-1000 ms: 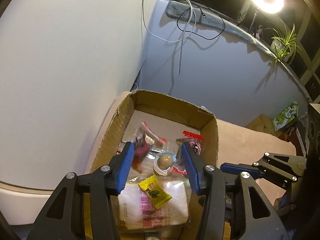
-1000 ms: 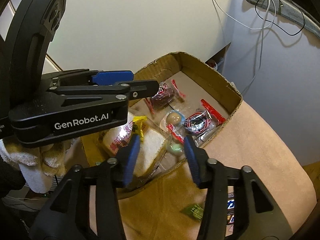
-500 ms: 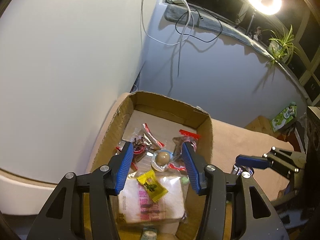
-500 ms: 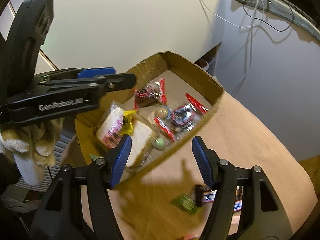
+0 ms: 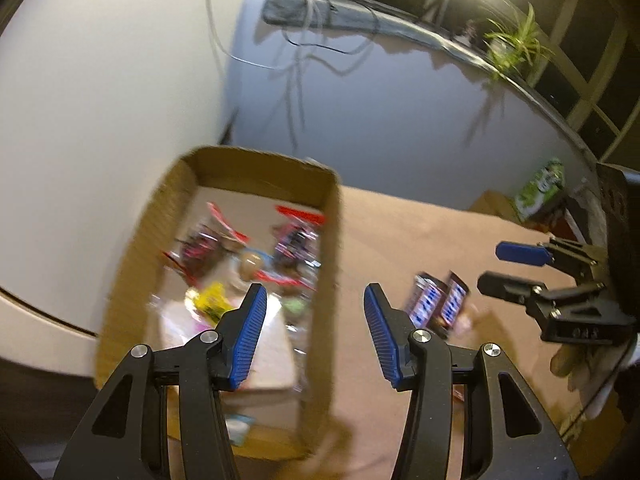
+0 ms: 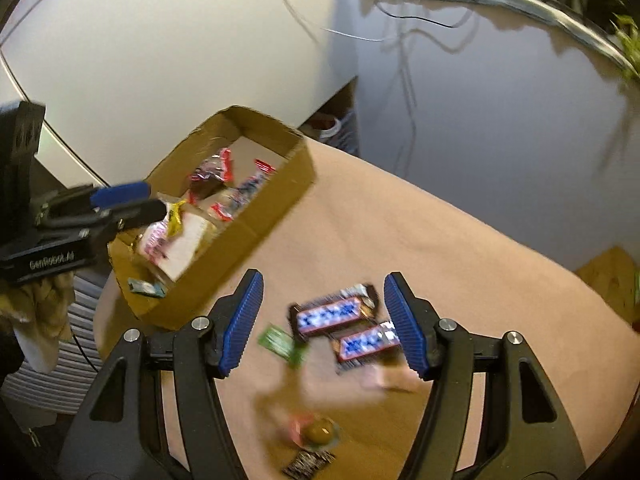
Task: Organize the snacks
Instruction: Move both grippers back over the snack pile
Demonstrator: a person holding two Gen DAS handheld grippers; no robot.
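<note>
Right wrist view, nearest first: the right gripper (image 6: 322,326) with black arms and blue ribbed pads hangs above the tan cloth-covered tabletop (image 6: 460,240), its jaws released with nothing between the pads, having just been opening; below it lie two dark chocolate bars with blue-and-white lettering (image 6: 346,326) side by side, a small green sachet (image 6: 278,342) just to their left, a round brown sweet in a clear wrapper (image 6: 318,432) nearer the camera, and a dark packet (image 6: 308,462) at the lower edge, blurred; farther left stands the open brown cardboard box (image 6: 256,220) holding the sorted snacks: a large pale packet with pink print (image 6: 172,242), a yellow wrapper (image 6: 176,216) on top of it, and red-trimmed clear packets (image 6: 216,168) toward the far end; the left gripper (image 6: 120,204) hovers over the box's near left corner.

Left wrist view: the left gripper (image 5: 312,338) straddles the box's right wall (image 5: 326,280), jaws released and empty; the right gripper (image 5: 504,268) shows at far right; a grey wall with trailing cables (image 5: 296,60) rises beyond.
</note>
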